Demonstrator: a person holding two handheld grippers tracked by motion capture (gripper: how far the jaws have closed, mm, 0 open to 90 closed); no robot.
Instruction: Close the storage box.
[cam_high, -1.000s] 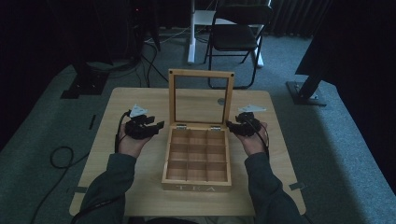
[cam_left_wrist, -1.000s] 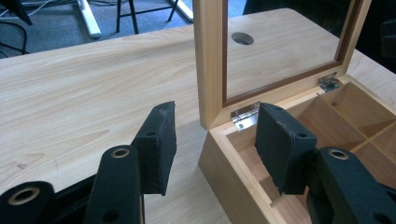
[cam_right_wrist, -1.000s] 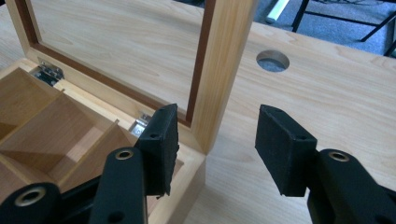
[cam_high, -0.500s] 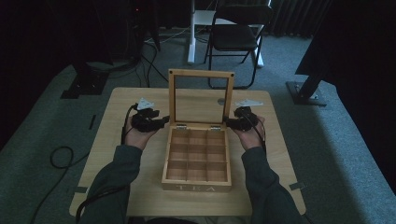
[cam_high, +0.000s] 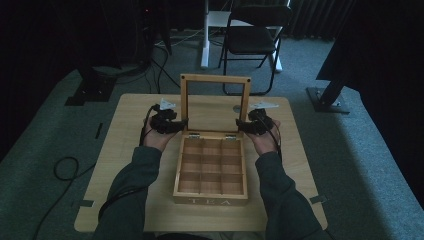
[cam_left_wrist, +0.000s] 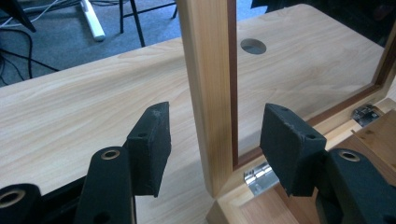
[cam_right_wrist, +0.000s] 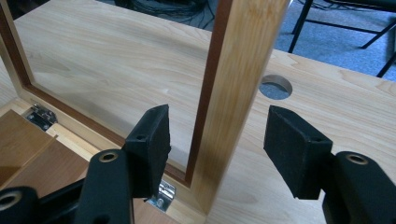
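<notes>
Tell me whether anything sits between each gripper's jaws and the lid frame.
Nothing visible does. The lid stands upright, and each side rail sits in the open gap of the left gripper and right gripper, untouched.

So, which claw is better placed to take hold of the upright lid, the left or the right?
Neither clearly. The left claw is open astride the left rail of the lid, and the right claw is open astride the right rail. The left rail seems slightly nearer one pad, so perhaps left.
</notes>
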